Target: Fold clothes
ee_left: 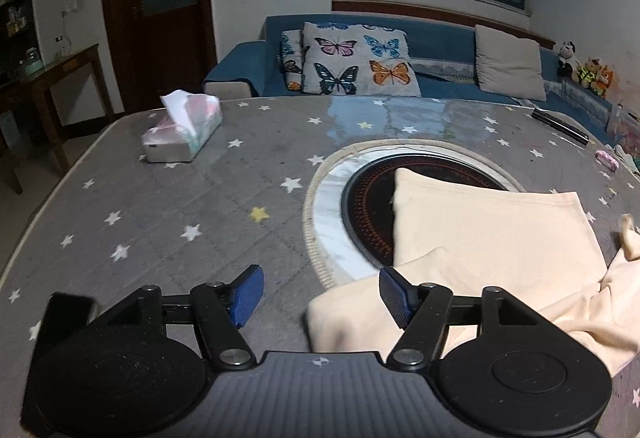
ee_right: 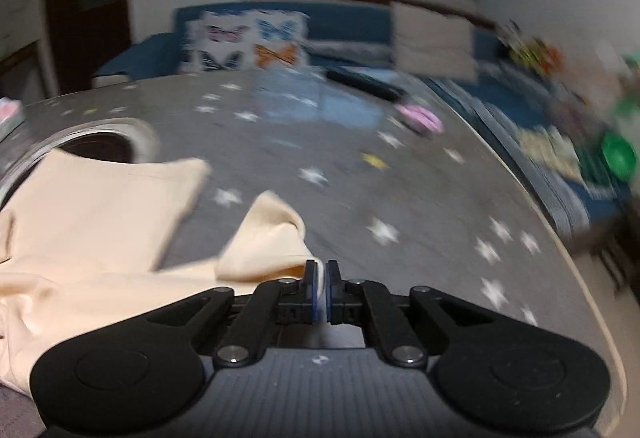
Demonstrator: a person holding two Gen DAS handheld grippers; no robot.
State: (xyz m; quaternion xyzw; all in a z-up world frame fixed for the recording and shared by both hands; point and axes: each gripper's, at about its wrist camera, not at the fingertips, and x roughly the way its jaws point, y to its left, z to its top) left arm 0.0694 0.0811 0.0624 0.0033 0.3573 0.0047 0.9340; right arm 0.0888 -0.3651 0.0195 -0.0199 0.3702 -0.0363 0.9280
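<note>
Cream garment [ee_left: 492, 234] lies partly folded on the star-patterned tabletop [ee_left: 160, 198], overlapping its round inset. We find the left claw [ee_left: 320, 296] released, nothing between its pads; right claw [ee_right: 321, 288] clenched on a garment edge.

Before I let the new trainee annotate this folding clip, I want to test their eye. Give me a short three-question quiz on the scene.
1. True or false: the left gripper is clamped on the cream garment.
2. What does the right gripper pinch? A) tissue box B) cream garment C) remote
3. What partly covers the round black hotplate set in the table?

Key: 1 false, its jaws stand open with nothing between the pads; 2 B; 3 the cream garment.
</note>
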